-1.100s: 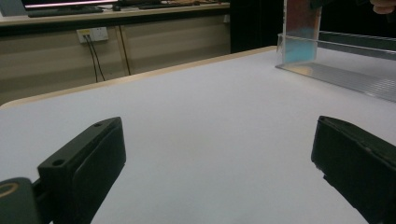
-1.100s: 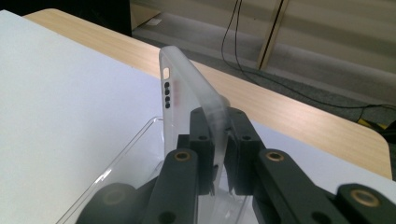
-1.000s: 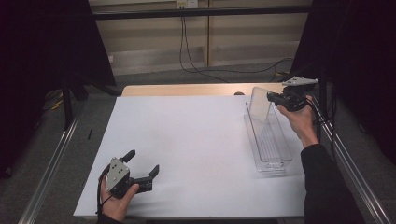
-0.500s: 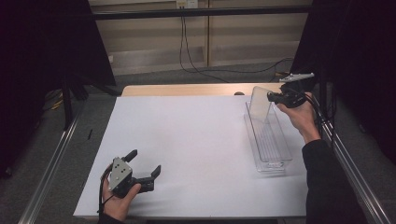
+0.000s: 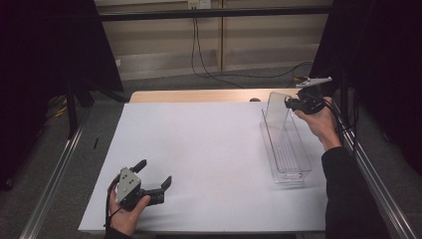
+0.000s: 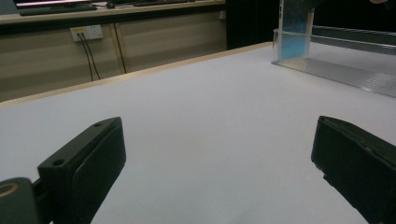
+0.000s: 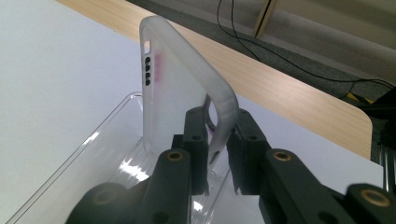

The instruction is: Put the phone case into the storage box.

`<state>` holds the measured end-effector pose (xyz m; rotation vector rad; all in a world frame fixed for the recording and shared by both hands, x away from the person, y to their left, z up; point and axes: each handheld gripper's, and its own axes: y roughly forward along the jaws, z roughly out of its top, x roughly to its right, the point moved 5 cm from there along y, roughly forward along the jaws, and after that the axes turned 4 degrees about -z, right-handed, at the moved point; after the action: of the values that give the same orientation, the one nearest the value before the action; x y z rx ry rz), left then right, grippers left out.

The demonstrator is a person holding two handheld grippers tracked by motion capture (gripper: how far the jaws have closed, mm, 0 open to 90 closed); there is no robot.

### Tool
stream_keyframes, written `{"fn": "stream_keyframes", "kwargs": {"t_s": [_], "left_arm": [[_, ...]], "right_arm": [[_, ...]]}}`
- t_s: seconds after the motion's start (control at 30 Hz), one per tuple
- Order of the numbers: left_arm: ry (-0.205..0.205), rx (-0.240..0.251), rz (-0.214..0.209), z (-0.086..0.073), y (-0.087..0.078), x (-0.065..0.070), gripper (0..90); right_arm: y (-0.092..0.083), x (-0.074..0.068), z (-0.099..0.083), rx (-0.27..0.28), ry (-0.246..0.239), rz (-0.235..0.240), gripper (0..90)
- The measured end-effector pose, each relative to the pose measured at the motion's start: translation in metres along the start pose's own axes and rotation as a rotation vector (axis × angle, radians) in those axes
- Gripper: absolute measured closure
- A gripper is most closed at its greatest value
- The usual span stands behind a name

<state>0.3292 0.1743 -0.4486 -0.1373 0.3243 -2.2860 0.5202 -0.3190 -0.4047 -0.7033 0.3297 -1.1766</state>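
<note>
Two hand-held grippers are at work over a table (image 5: 199, 149) covered with a white sheet. The right hand-held gripper (image 5: 291, 103) is at the far right of the table and grasps a translucent phone case (image 5: 276, 110) by its edge. In the right gripper view the case (image 7: 187, 93) stands upright between the two black pads, which press on its rim from either side; the jaws have just been easing open a little, yet the case is between them and gripped. Its lower end is inside the far end of a clear plastic tray (image 5: 286, 154), a long narrow bin that lies lengthwise along the right side of the table. The tray's wall (image 7: 93, 140) curves around the foot of the case.

The left hand-held gripper (image 5: 154, 177) rests low on the near left part of the sheet, well apart from the tray, its jaws spread wide with nothing between them. In the left gripper view bare white sheet lies ahead of it, with the tray (image 6: 345, 70) and the case (image 6: 295, 28) far off at the upper right.

Between the two grippers nothing lies on the sheet. Beyond the table's wooden far edge (image 5: 199, 95) a black cable (image 5: 199, 55) hangs from a wall socket (image 5: 199, 4) down to the grey floor. Metal rails (image 5: 54, 174) run along both sides of the table.
</note>
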Motion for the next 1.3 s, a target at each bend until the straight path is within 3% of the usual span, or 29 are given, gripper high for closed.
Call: {"fn": "stream_keyframes", "kwargs": {"t_s": [0.1, 0.43, 0.57, 0.63, 0.8, 1.03, 1.07, 1.3], "left_arm": [[-0.017, 0.006, -0.002, 0.000, 0.000, 0.000, 3.1], [-0.005, 0.006, 0.004, 0.000, 0.000, 0.000, 3.1], [-0.004, 0.008, 0.004, 0.001, 0.000, 0.000, 3.1], [-0.002, 0.008, 0.004, 0.001, 0.000, 0.000, 3.1], [0.004, 0.006, 0.005, 0.001, 0.000, 0.000, 3.1], [0.007, 0.004, 0.007, 0.001, 0.000, 0.000, 3.1], [0.007, 0.005, 0.007, 0.001, 0.000, 0.001, 3.1], [0.010, 0.001, 0.005, 0.000, 0.000, 0.001, 3.1]], "right_arm": [[0.001, 0.001, 0.000, -0.001, 0.002, -0.004, 77.2], [0.006, 0.003, 0.000, -0.006, 0.009, -0.006, 76.5], [0.005, 0.001, 0.000, -0.012, -0.020, 0.006, 78.3], [0.004, 0.000, -0.001, -0.015, -0.052, -0.014, 78.5], [0.004, -0.002, -0.001, -0.003, -0.072, -0.025, 78.8], [0.004, -0.007, 0.006, 0.040, -0.105, -0.072, 82.6], [0.004, -0.007, 0.007, 0.042, -0.121, -0.095, 82.7], [0.006, 0.002, 0.002, 0.036, -0.062, -0.093, 81.9]]}}
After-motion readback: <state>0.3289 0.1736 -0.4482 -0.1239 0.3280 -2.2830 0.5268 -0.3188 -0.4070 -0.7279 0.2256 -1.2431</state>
